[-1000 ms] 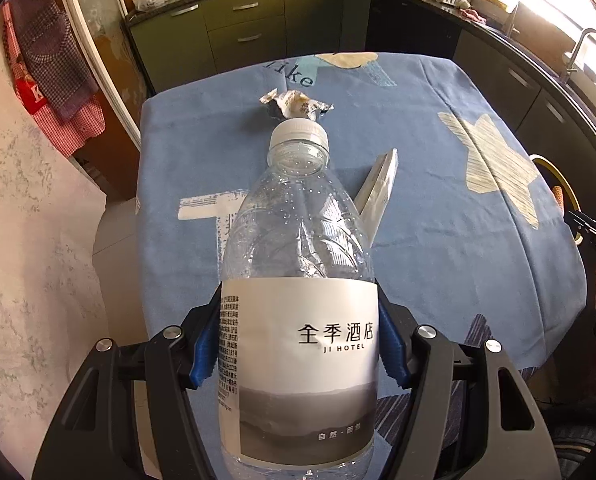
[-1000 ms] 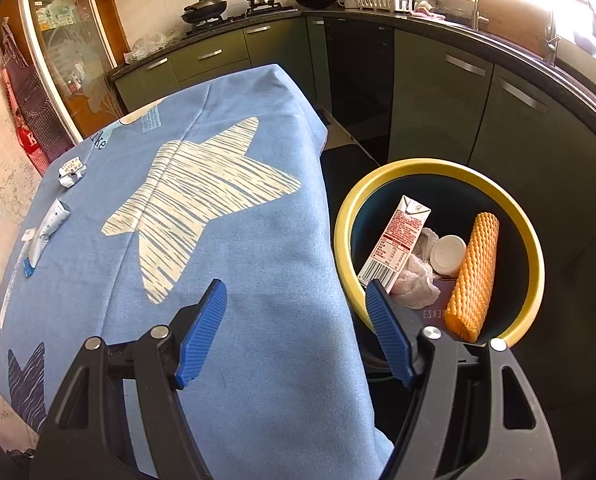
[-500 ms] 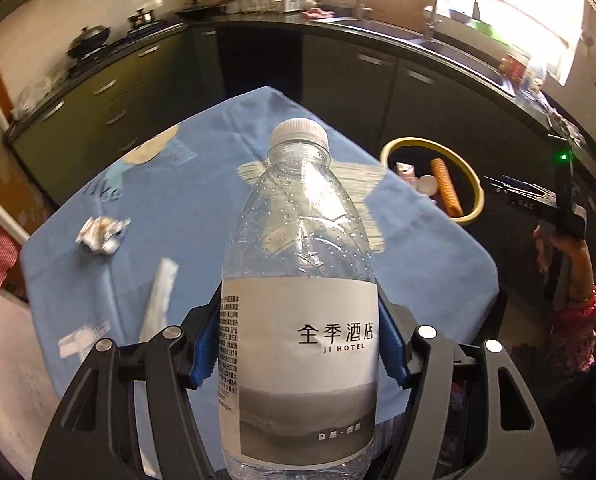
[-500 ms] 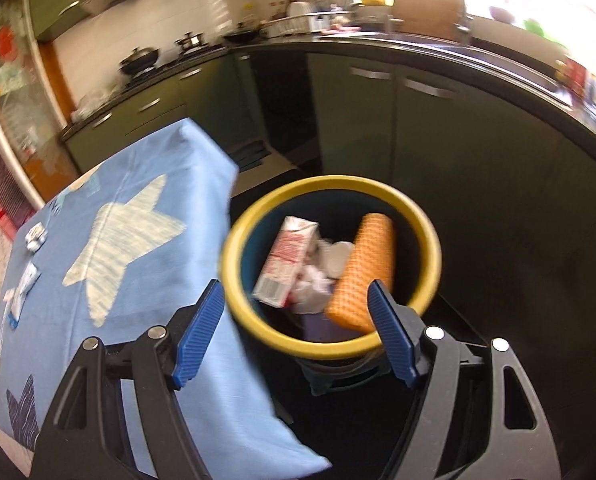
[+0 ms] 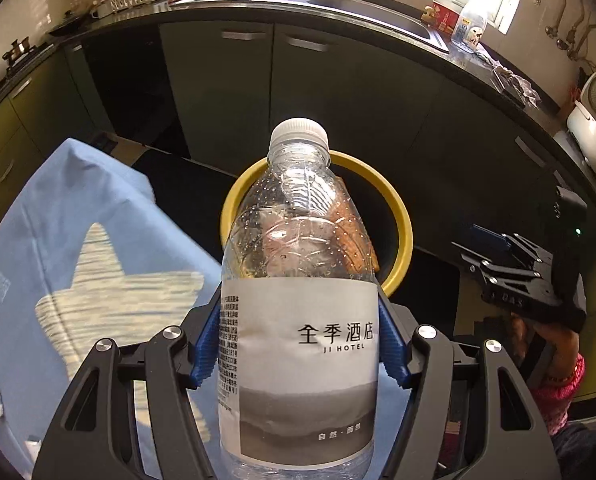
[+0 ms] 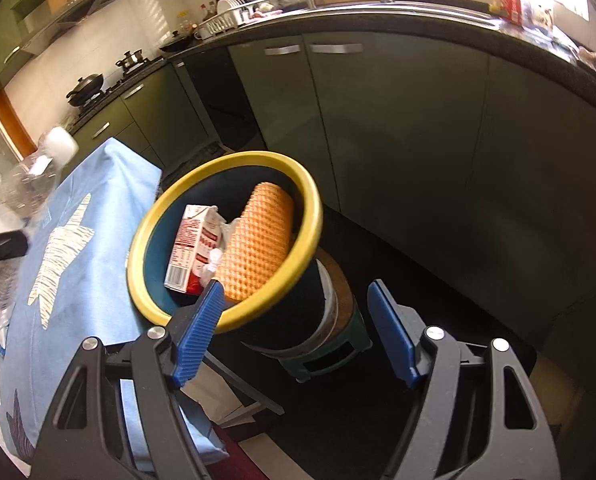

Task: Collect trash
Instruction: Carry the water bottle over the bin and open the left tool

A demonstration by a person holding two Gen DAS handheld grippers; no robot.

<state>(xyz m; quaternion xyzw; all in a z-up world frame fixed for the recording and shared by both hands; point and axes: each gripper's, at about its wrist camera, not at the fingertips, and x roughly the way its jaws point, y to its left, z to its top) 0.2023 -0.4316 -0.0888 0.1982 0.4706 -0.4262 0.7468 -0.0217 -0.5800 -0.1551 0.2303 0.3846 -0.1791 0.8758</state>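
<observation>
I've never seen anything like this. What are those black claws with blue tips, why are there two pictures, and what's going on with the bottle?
There is no robot here. A person holds a two-finger claw in each hand, and each claw carries a wide-angle camera that looks along its fingers, hence two pictures.

In the left hand's picture, the left gripper is closed on a clear plastic bottle with a white cap, pointed toward a yellow-rimmed trash bin.

In the right hand's picture, the right gripper is open and holds nothing. Beyond it, the bin already contains a red-and-white carton and an orange waffle-textured roll. Beside the bin is a table under a blue star-print cloth.
</observation>
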